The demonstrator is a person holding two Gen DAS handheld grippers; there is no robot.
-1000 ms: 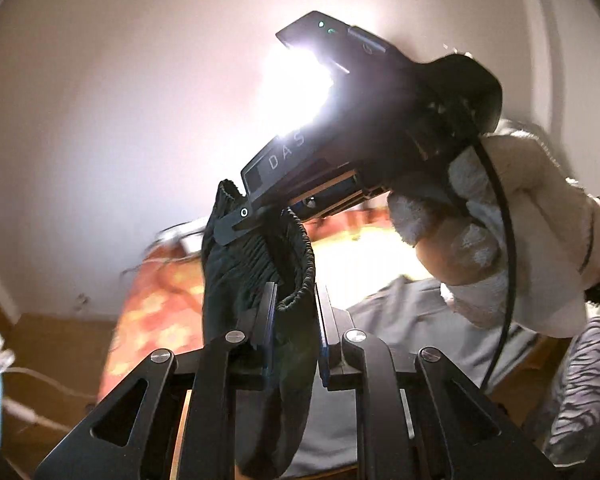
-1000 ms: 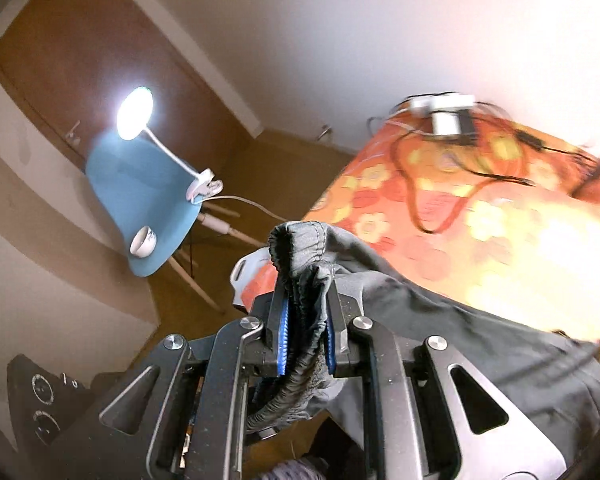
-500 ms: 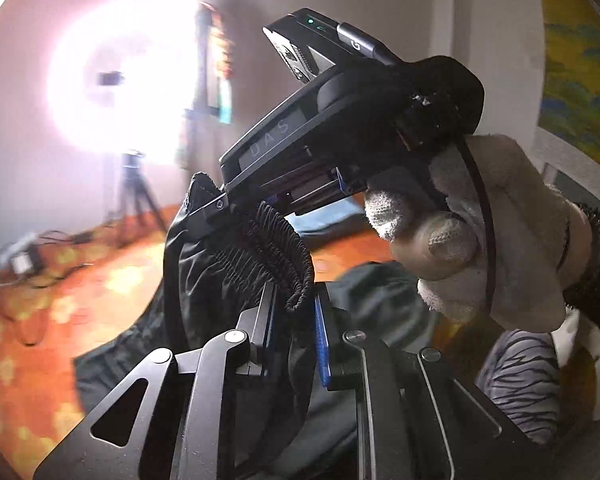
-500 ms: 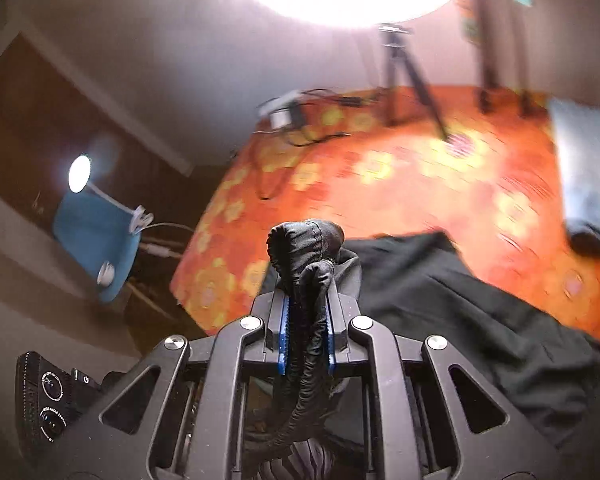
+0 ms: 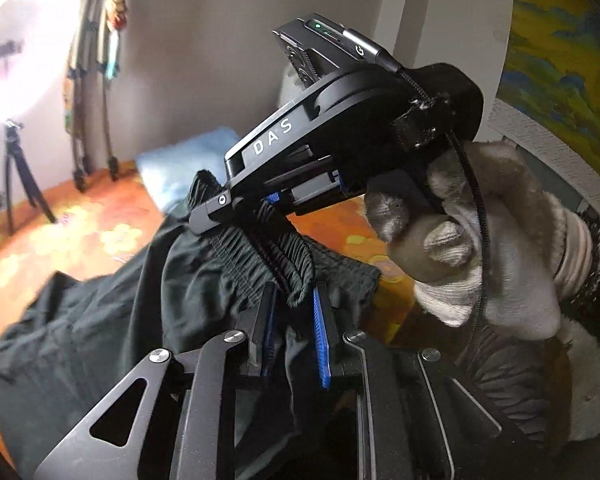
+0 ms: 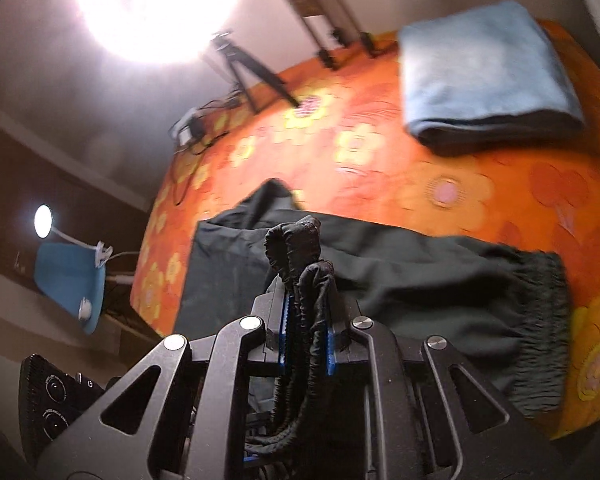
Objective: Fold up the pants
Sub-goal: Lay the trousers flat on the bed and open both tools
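Right at my fingertips, both grippers are pinched nearly closed on the dark pants [image 6: 412, 280]. My left gripper [image 5: 294, 312] has the gathered elastic waistband [image 5: 276, 252] nipped between its blue pads, and my right gripper [image 6: 306, 320] squeezes a bunched, rolled bit of the same cloth (it stands up above the jaws like a knot). In the left view my gloved right hand [image 5: 480, 256] holds that other gripper just above the waistband, its tip touching the fabric. Beyond, the pants spread flat across the orange flowered bedspread [image 6: 380, 168], near its front edge, with a ruffled hem lying toward the right edge. Farther back, a folded blue towel [image 6: 484, 72] sits by the far right corner. Behind the bed's far edge stand a tripod [image 6: 244, 72] and a glaring ring light [image 6: 156, 4].
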